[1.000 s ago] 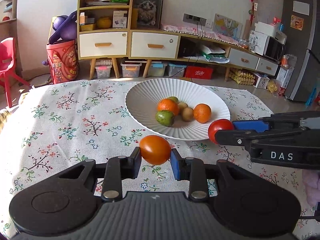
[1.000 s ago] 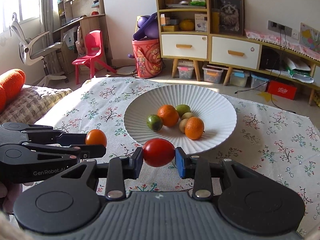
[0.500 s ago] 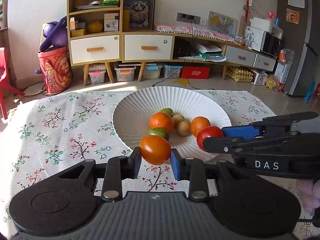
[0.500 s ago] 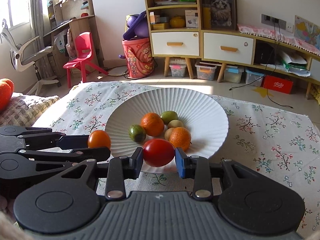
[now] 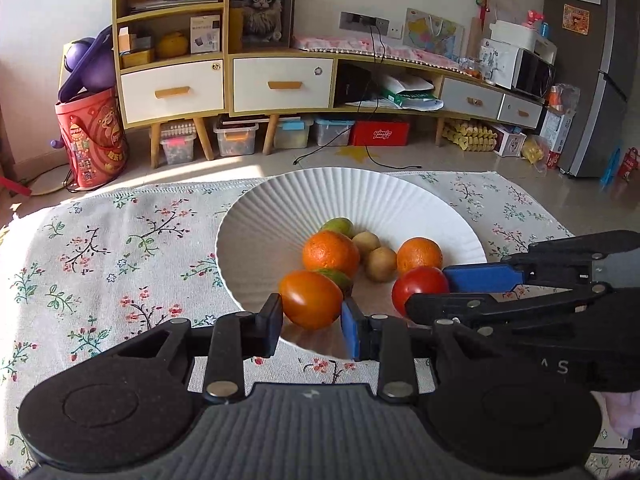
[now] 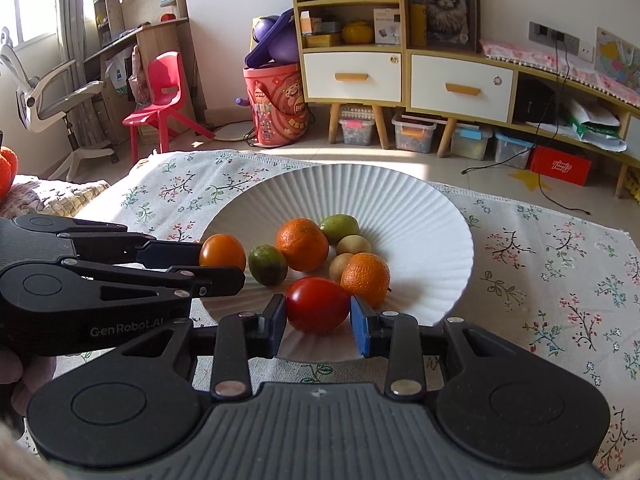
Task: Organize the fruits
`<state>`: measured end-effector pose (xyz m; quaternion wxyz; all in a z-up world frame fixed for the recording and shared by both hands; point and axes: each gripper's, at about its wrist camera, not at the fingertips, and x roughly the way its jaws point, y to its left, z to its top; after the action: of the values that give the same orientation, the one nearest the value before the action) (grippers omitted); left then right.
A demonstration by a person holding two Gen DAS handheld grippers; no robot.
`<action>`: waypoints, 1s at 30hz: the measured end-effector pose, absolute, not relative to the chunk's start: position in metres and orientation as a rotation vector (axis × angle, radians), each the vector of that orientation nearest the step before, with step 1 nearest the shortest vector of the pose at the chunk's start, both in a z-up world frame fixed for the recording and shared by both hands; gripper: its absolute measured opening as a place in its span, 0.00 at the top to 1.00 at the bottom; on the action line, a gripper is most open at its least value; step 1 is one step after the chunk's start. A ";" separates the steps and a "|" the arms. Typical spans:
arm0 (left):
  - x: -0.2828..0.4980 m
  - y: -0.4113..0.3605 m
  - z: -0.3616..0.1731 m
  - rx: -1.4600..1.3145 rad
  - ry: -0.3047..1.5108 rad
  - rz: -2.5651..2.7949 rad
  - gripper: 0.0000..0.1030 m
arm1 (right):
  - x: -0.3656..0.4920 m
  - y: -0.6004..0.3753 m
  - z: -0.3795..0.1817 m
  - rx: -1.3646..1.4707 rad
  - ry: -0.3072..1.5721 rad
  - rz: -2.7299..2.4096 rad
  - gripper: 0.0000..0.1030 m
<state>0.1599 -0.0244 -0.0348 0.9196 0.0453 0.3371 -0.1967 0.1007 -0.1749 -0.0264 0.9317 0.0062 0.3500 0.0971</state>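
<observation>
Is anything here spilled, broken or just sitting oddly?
Nothing stands out. The white plate sits level on the flowered cloth, its fruit whole. The left gripper holds an orange tomato and the right gripper a red tomato over the plate's near edge.

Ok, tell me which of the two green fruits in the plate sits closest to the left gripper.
The green fruit at the near left of the white plate, right beside the left gripper and its orange tomato. The other green fruit lies farther back, behind the big orange.
</observation>
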 end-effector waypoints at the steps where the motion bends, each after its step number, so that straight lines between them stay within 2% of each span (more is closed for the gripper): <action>1: 0.159 -0.025 -0.035 0.095 0.692 -0.405 0.84 | 0.101 -0.175 -0.026 0.014 0.717 0.199 0.69; 7: 0.158 -0.023 -0.033 0.095 0.689 -0.406 0.82 | 0.099 -0.173 -0.026 0.010 0.716 0.195 0.68; 12: 0.152 -0.019 -0.028 0.086 0.680 -0.400 0.79 | 0.099 -0.177 -0.020 0.026 0.705 0.198 0.57; 15: 0.146 -0.016 -0.022 0.086 0.660 -0.399 0.71 | 0.093 -0.178 -0.016 0.027 0.694 0.204 0.50; 24: 0.123 -0.007 -0.012 0.090 0.662 -0.379 0.50 | 0.075 -0.181 -0.012 0.040 0.682 0.186 0.41; 29: 0.110 -0.001 -0.009 0.054 0.679 -0.354 0.30 | 0.060 -0.179 -0.011 0.052 0.690 0.158 0.34; 30: 0.107 0.000 -0.008 0.049 0.680 -0.347 0.29 | 0.057 -0.179 -0.012 0.058 0.696 0.152 0.32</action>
<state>0.1072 -0.0001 -0.0076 0.9278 0.0239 0.3316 -0.1695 0.0575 -0.1789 -0.0116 0.9369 0.0282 0.3406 0.0742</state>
